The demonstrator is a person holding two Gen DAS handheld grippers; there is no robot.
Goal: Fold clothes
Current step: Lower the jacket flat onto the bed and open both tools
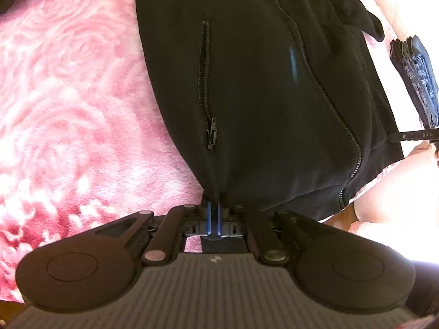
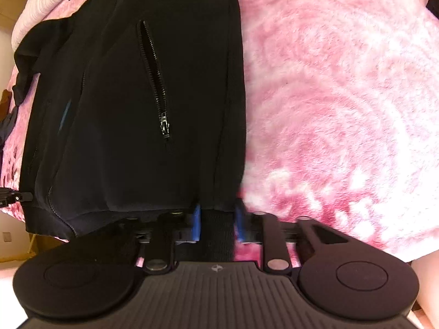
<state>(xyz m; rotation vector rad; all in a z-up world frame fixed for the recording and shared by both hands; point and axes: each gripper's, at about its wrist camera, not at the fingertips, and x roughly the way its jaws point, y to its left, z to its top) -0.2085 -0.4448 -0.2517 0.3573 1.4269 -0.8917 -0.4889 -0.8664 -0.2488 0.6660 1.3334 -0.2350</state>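
a black zip-up jacket lies flat on a pink rose-patterned fleece blanket, its hem towards both cameras. in the left wrist view the jacket fills the frame from 12 o'clock down to the centre, with the blanket spreading out towards 9 o'clock. a zipped side pocket runs down the near panel, and the main front zip curves away towards 4 o'clock. a dark folded garment lies at 3 o'clock, apart from the jacket.

the left gripper sits at 6 o'clock with its blue-padded fingers pressed together, pinching the hem of the jacket at its corner; only a thin fold of black cloth lies between them.

in the right wrist view the jacket takes the side from 12 o'clock round to 9 o'clock and the blanket takes the 3 o'clock side. another pocket zip shows on this panel. the right gripper is at 6 o'clock, its jaws narrowed with a band of the black ribbed hem between the blue fingers. the right-hand finger is blurred, so i cannot tell if the pads truly press on the cloth. at 9 o'clock the tip of the other tool shows at the far hem corner.
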